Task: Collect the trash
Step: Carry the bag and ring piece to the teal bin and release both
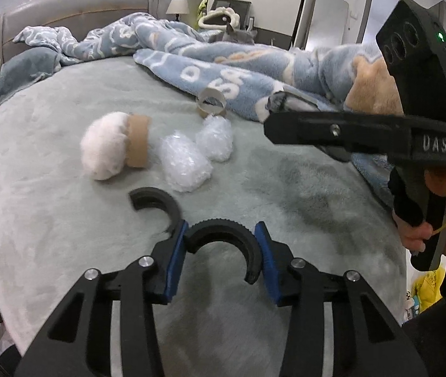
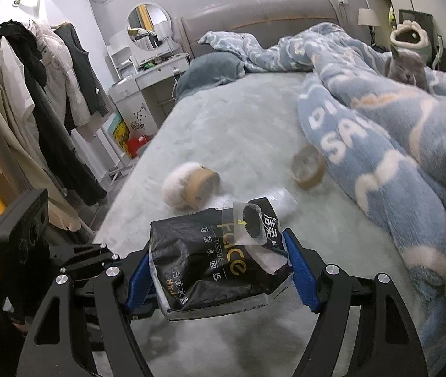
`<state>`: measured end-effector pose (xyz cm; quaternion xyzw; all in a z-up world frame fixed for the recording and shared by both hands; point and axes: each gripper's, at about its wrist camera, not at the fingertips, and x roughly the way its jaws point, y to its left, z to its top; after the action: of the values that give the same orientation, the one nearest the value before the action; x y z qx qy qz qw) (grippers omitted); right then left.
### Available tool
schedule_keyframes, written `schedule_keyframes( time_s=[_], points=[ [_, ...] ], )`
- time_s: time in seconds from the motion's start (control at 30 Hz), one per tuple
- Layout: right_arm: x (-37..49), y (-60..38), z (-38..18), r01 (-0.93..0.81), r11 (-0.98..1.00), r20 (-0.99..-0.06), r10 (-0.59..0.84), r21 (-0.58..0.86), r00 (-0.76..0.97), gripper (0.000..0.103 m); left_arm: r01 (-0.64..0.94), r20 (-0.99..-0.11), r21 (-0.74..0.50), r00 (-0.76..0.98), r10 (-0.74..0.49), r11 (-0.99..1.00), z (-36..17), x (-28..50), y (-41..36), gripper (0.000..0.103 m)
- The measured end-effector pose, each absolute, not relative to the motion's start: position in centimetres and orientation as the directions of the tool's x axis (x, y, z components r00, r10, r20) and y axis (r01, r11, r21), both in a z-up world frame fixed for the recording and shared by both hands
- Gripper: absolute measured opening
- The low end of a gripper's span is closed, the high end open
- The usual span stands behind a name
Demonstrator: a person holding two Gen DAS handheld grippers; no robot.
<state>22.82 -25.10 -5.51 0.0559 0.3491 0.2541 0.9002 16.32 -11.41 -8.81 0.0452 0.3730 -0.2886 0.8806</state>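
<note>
Left gripper (image 1: 221, 262) clenched on a black C-shaped plastic clip (image 1: 221, 234), blue pads (image 1: 177, 259) pressing both sides, down near the foot edge of the bed (image 1: 65, 220). A second black C-shaped piece (image 1: 156, 205) lies on the grey-green cover just beside it, touching the left pad or nearly so; can't tell which. Right gripper (image 2: 219, 275) grasping a black face-tissue pack (image 2: 213, 257), torn open at the top, clear flap sticking up, held off the cover; in the left wrist view that gripper (image 1: 273, 103) crosses the right side with the person's hand (image 1: 443, 220) on its handle. Mid-bed: two crumpled clear plastic wads (image 1: 185, 163), side by side, nearly touching. Left of them, a cardboard tape core stuffed with white fluff (image 1: 116, 146), on its side. Further back, an empty cardboard tape core (image 1: 211, 102) right against the edge of the rumpled blue blanket (image 1: 223, 62), which covers the right half of the bed. Grey pillow (image 2: 213, 69) at the head-left corner, padded headboard (image 2: 260, 15) behind it. Off the bed's left edge: clothes rack (image 2: 34, 94), dressing table with round mirror (image 2: 149, 26).
</note>
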Motion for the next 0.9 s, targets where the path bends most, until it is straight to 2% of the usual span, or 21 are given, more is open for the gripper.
schedule_keyframes(
  time_s=[0.5,0.9],
  points=[
    [22.1,-15.0,-3.9,-0.460,0.853,-0.602,0.507,0.247,0.617,0.076,0.338,-0.662,-0.077,0.686,-0.301,0.938,-5.4,14.5,-1.1,0.047],
    [20.9,-6.9,-2.7,-0.523,0.827,-0.600,0.529,0.207,0.600,0.076,0.196,-0.725,-0.021,0.672,-0.150,0.980,-6.4,12.9,7.1,0.048]
  ],
)
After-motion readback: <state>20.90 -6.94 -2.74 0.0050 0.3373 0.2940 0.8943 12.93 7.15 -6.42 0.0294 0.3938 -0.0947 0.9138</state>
